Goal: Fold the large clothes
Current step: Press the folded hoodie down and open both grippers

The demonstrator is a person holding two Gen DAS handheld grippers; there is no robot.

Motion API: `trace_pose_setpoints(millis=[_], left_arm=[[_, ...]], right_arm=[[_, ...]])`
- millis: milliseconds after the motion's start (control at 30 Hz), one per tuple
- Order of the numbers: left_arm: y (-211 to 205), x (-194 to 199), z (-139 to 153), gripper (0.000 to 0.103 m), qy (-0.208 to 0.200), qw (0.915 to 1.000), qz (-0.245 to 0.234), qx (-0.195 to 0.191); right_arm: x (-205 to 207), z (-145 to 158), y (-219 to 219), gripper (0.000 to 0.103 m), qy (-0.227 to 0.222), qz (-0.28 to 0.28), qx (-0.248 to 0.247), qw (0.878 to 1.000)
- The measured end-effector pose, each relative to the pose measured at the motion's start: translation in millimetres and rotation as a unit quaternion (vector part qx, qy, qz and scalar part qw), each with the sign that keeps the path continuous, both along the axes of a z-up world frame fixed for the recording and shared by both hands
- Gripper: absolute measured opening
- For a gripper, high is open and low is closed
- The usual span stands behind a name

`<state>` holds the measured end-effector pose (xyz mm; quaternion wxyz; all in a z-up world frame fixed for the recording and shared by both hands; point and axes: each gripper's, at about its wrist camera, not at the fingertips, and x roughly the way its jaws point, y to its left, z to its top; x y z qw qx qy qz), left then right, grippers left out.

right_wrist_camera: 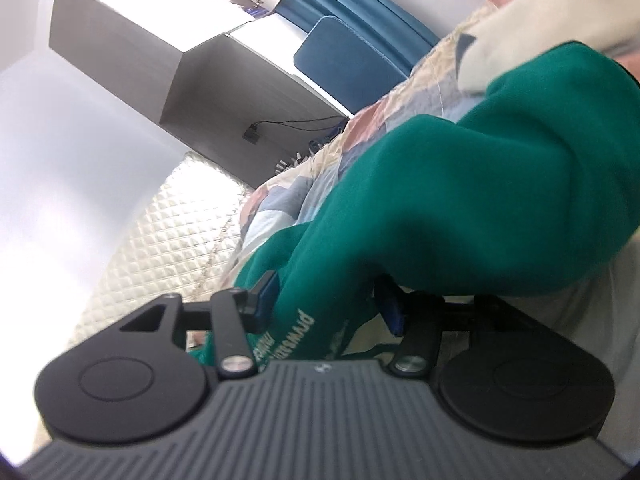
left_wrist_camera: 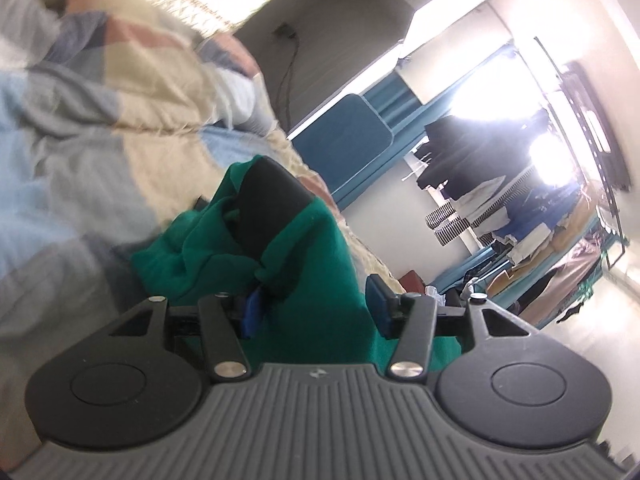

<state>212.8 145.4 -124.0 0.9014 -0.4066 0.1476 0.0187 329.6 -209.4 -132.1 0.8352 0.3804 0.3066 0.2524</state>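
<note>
Patchwork bedding (left_wrist_camera: 100,128) is covering the bed, with a clothes rack (left_wrist_camera: 520,208) standing in bright backlight beyond and a quilted headboard (right_wrist_camera: 168,240) showing in the right wrist view. On the bed, a green sweatshirt (right_wrist_camera: 460,208) is lying bunched. The left hand-held gripper (left_wrist_camera: 316,308) is standing with its blue pads apart, green cloth lying loosely between them. The right hand-held gripper (right_wrist_camera: 328,304) is likewise standing apart, a printed fold of the sweatshirt draping between its pads.
</note>
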Motion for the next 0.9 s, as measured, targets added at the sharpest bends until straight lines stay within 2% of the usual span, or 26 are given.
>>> trace_pose_setpoints(millis=[233,400,567,733,900], left_arm=[[-11,36,12,0.06,-0.02,0.9969,-0.003,0.076],[-9,67,17,0.061,-0.033,0.995,-0.001,0.094],[-3,106,16,0.066,-0.041,0.993,0.002,0.111],[11,160,4,0.067,-0.015,0.9903,0.012,0.138],[32,225,-29,0.068,0.055,0.9883,-0.003,0.142]], right_arm=[[35,11,7,0.057,-0.032,-0.002,-0.041,0.999],[61,15,10,0.057,-0.041,-0.005,-0.069,0.997],[95,17,18,0.058,-0.044,0.0,-0.097,0.994],[142,8,36,0.059,-0.052,0.017,-0.133,0.99],[186,-20,54,0.057,-0.049,0.041,-0.161,0.985]])
